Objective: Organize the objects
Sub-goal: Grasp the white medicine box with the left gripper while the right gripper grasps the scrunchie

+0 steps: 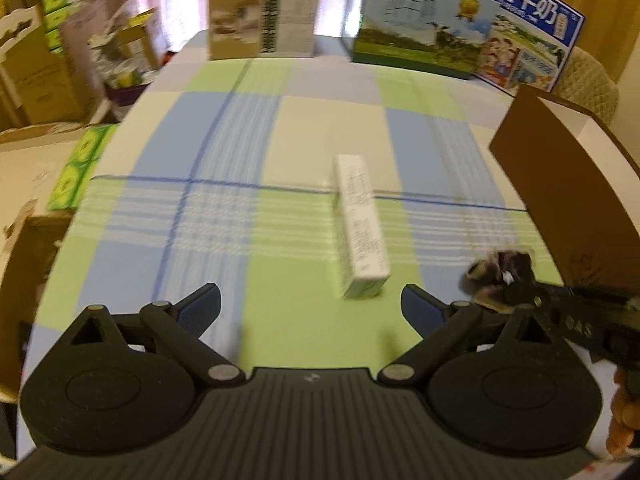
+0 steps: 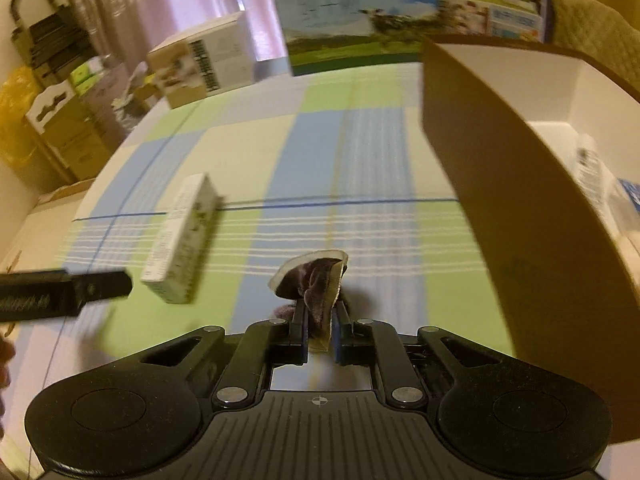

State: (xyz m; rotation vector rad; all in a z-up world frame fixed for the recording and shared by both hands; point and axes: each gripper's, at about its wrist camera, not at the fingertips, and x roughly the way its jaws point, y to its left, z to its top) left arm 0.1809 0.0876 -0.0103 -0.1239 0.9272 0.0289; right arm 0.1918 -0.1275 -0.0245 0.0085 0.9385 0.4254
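The bench [image 1: 224, 200], under a green, blue and cream checked cloth, fills both views. A brown open box [image 2: 480, 168] with a white inside stands at its right edge; blurred white and blue things lie in it, too unclear to name. Along the far edge stand a green-and-blue milk carton case [image 1: 416, 36], a blue milk case [image 1: 532, 40] to its right, and a beige box [image 1: 260, 20] to the left.

The left hand-held gripper [image 1: 312, 300] is held low over the near edge of the bench, pointing toward the far side, its fingers spread wide with nothing between them. Just beyond its right finger lies a long white carton [image 1: 362, 232] with small print on its side, flat on the cloth with one end toward the near edge.

The right hand-held gripper [image 2: 320, 324] is level above the cloth at near centre, left of the brown open box, its fingers closed narrowly on a dark purple velvety pouch [image 2: 316, 280]. The pouch is crumpled and stands up out of the fingers, with a pale lining or card showing around its top. In the left wrist view this pouch [image 1: 500, 270] sits near right of the white carton, apart from it.
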